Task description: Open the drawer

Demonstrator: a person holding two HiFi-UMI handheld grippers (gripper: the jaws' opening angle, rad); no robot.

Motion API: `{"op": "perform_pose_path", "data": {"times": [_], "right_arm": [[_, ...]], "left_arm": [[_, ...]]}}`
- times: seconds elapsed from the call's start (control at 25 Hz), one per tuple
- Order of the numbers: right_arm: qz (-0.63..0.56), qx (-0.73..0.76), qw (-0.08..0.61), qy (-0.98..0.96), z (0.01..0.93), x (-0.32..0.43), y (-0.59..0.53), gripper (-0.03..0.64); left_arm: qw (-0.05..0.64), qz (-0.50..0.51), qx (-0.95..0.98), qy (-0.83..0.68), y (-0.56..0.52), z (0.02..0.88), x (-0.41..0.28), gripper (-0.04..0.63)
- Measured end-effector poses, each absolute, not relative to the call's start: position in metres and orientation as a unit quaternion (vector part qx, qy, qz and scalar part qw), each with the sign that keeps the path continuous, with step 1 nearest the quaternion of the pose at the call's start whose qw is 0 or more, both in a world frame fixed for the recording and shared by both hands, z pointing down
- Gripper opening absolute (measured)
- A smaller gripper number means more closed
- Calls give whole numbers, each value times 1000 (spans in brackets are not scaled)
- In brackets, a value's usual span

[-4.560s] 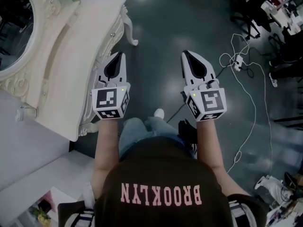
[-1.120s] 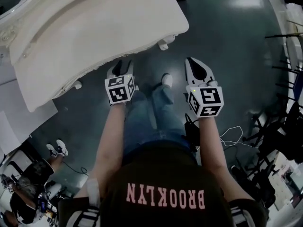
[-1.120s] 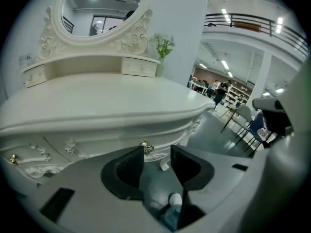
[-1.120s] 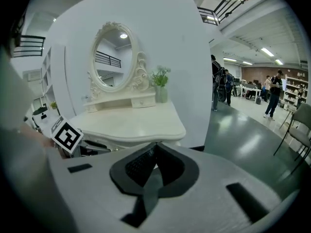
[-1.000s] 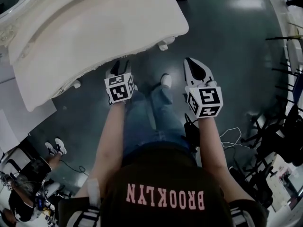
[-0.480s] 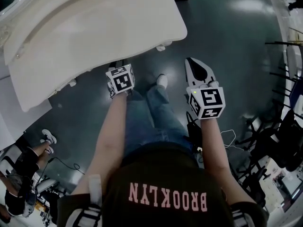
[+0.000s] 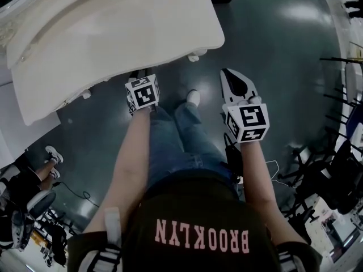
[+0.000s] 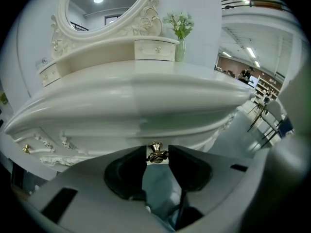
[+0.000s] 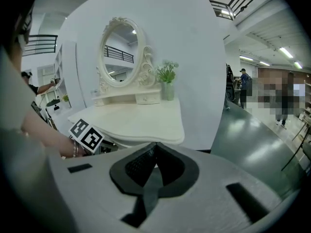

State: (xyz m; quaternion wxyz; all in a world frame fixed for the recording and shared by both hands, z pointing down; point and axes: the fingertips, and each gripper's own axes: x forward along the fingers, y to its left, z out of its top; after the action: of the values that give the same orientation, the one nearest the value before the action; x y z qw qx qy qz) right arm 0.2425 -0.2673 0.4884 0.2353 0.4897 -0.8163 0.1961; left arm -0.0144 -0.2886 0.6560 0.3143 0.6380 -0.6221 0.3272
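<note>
A cream dressing table (image 7: pixel 113 33) fills the upper left of the head view. In the left gripper view its curved drawer front (image 8: pixel 146 130) carries a small brass knob (image 8: pixel 156 153). My left gripper (image 8: pixel 157 149) has its two black jaws on either side of that knob, closing on it, and the knob fills the gap between them. From above, only the left gripper's marker cube (image 7: pixel 142 93) shows; its tips are hidden under the table edge. My right gripper (image 7: pixel 226 72) hangs shut over the dark floor, right of the table, holding nothing; its tips (image 9: pixel 154 147) meet.
On the table stand an oval mirror (image 8: pixel 104 6), small upper drawers (image 8: pixel 155 49) and a vase of flowers (image 8: pixel 180 33). Another brass knob (image 8: pixel 26 149) sits far left. A table foot (image 7: pixel 194 55) and my shoe (image 7: pixel 193 98) lie between the grippers. Black chairs (image 7: pixel 334 174) crowd the right.
My left gripper has gone forward and down until its jaws slipped under the table edge. The right gripper has stayed almost where it was.
</note>
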Motion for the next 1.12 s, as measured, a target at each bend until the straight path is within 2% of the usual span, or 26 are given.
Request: {"op": "perform_pose_path", "data": {"times": [0.56,1.12], "right_arm": [[182,472,239,-829,487,269,-251,-3],[169,428,244,-854,487,251,-248,-3]], "left_arm": [[317,327,627,-632,-285,650,-10,133],[327,317,634,-625,-261,651,-3,133]]}}
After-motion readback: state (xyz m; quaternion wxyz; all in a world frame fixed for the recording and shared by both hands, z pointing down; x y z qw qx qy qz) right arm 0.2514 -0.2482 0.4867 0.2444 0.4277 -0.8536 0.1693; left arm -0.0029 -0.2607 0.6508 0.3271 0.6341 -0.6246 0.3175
